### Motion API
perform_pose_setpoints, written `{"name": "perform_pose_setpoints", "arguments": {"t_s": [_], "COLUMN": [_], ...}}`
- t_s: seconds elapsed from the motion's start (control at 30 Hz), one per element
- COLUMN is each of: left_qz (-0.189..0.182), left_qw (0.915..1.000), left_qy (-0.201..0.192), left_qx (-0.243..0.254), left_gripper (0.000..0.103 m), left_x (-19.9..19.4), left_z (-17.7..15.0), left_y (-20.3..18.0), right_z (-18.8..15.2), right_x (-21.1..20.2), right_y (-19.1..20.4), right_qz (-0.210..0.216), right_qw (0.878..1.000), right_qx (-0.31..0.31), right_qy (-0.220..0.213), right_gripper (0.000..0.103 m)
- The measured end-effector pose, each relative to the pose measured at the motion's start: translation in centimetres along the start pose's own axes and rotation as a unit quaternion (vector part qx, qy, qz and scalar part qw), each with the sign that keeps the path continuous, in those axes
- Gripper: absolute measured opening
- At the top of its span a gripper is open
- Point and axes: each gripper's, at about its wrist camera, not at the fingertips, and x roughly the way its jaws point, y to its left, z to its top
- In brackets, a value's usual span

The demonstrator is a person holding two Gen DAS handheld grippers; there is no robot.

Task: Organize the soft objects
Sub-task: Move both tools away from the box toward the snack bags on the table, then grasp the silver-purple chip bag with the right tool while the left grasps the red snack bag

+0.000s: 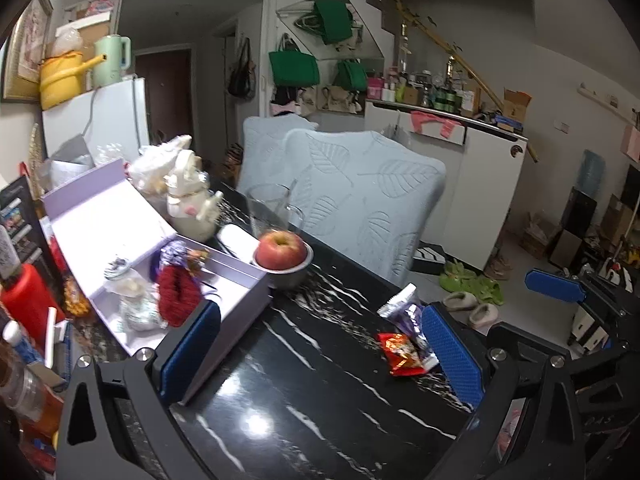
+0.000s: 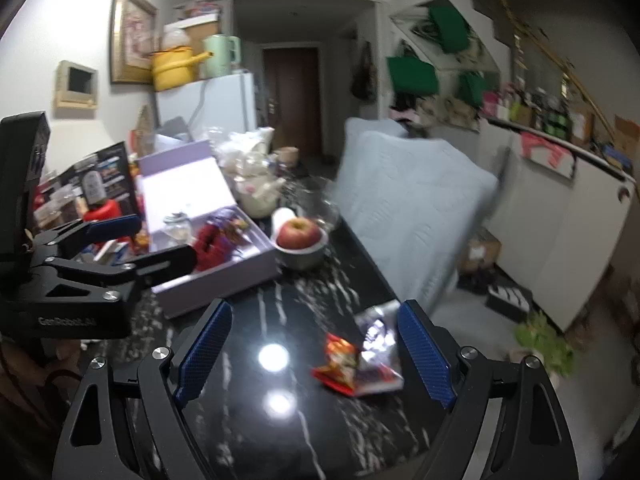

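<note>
Both hand-held grippers, left and right, gape empty; red knit lies boxed in lavender box, snack packets remain on bench.

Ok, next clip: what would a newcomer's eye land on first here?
Probably the red apple in its metal bowl mid-table, right beside the open lilac box holding a fuzzy red item. Nearer, shiny snack packets lie on the black marble table between the right gripper's open blue fingers.
</note>
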Motion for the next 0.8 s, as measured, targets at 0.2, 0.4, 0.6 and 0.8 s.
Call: {"name": "perform_pose_setpoints", "arguments": {"t_s": [0.2,0.4,0.6,0.8], "left_qz": [-0.021,-0.03,-0.038,-0.042], "left_qw": [0.9993,0.9975,0.9945,0.9914], "left_qy": [0.029,0.063,0.097,0.124], "left_qx": [-0.001,0.009,0.016,0.008], "left_gripper": [0.102,0.102,0.102,0.102], "left_x": [2.5,5.6,8.7,11.6], "left_z": [-1.1,-2.3,-3.5,-4.4], "left_y": [-1.9,-3.7,-4.8,-4.5], "right_z": [-1.8,-3.4,-4.5,-5.3], "right_x": [0.1,1.4,3.8,6.9], "right_y": [-3.2,-6.0,-8.4,-9.9], "right_qz": [-0.024,-0.043,-0.044,-0.032], "right_qw": [0.999,0.997,0.995,0.993], "right_qx": [0.03,0.048,0.065,0.078], "right_qy": [0.018,0.04,0.062,0.087], "right_gripper": [0.086,0.086,0.086,0.086]}}
